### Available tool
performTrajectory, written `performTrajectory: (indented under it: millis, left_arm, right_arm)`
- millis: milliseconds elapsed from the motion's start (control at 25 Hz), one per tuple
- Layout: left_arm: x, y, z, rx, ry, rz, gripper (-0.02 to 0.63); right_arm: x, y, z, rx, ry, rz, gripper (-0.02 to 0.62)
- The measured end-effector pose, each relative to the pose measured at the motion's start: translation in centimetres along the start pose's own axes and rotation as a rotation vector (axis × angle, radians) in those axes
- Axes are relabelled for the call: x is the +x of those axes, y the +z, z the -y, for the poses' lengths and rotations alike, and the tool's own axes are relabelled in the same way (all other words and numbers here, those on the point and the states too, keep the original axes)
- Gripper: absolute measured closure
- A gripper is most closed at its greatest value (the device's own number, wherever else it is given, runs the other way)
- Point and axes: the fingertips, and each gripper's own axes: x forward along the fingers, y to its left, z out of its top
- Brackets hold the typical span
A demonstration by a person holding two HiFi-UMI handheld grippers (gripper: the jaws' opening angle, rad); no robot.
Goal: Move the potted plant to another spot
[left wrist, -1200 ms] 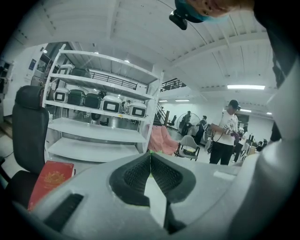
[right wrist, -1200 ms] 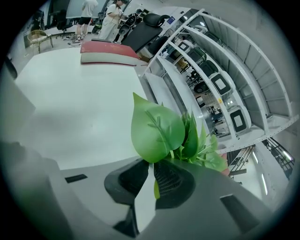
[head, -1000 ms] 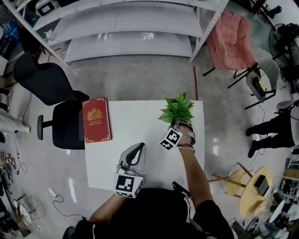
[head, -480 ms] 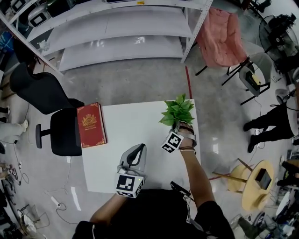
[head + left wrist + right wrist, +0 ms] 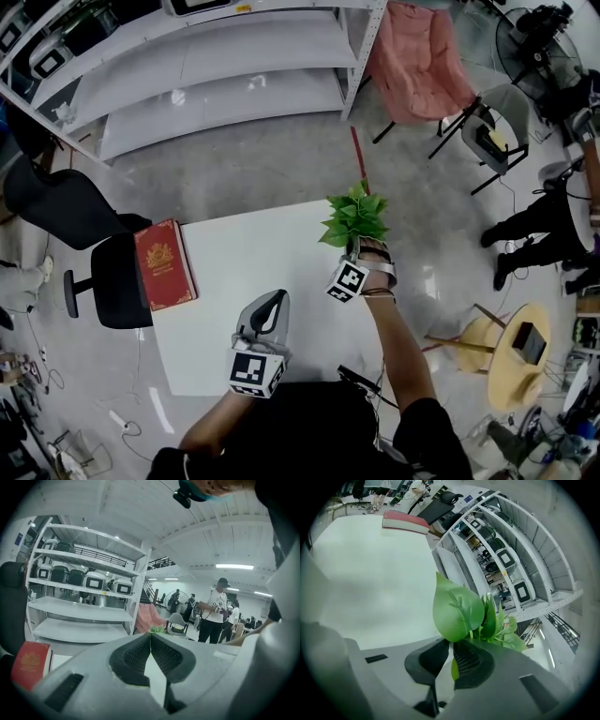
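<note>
Our right gripper point(image 5: 361, 247) has its jaws clamped on the potted plant point(image 5: 353, 214) at the tabletop's point(image 5: 253, 272) far right corner, foliage pointing straight ahead. The left gripper point(image 5: 267, 314) has its jaws together, empty.

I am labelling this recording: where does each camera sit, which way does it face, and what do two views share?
Head view: on the head, facing steeply down at the table; the right arm, left gripper and right gripper show.
Left gripper view: on the gripper, facing along shut, empty jaws toward shelves.
Right gripper view: along jaws shut on the potted plant, across the table.
Shared: all three show the red book.
</note>
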Motion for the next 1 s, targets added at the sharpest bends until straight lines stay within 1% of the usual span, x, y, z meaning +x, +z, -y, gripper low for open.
performTrajectory:
  millis: [200, 480, 720, 1000]
  left_arm:
    - [1.6, -0.1, 0.8, 0.004, -0.01, -0.01, 0.588]
    - [2.9, -0.6, 0.9, -0.01, 0.011, -0.027, 0.588]
    - [3.3, -0.8, 0.8, -0.011, 0.024, -0.035, 0.588]
    - [3.3, -1.3, 0.9, -0.016, 0.029, -0.047, 0.588]
  right_arm:
    - [1.4, -1.5, 1.3, -0.011, -0.005, -0.008, 0.571]
    - [3.4, -2.1, 3.0, -0.003, -0.007, -0.001, 0.571]
    - [4.7, -2.5, 2.4, -0.009, 0.039, -0.004, 0.571]
    - [5.1, -2.4, 2.5, -0.032, 0.04, -0.004, 0.571]
